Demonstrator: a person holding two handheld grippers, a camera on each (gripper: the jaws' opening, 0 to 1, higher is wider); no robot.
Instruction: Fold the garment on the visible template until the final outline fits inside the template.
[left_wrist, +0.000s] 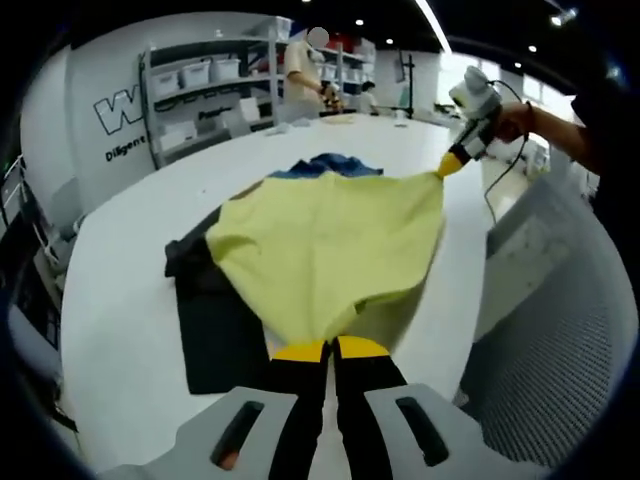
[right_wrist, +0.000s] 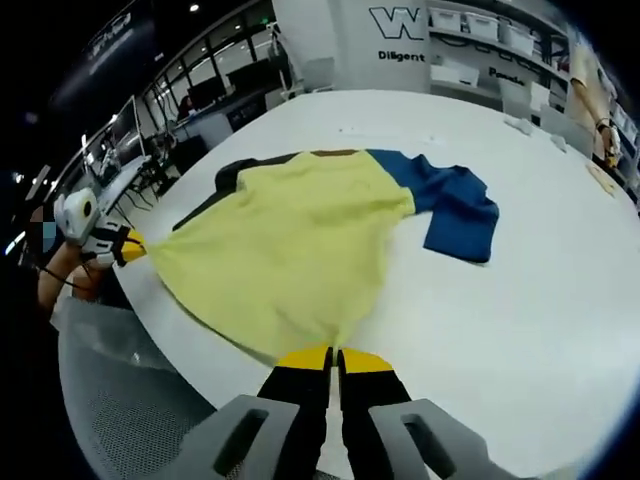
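two-tone soft garment (left_wrist: 330, 250), hem lifted

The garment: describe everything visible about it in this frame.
The garment is a soft cloth top with a yellow body and blue sleeves; one blue sleeve lies spread on the white table. Its hem is lifted and stretched between the two corners, each clamped by a hand-held gripper, left and right. The collar end rests over the dark template.

A white table (right_wrist: 520, 300) carries a dark template mat (left_wrist: 215, 330) — and the yellow-and-blue garment (right_wrist: 290, 250) over it.
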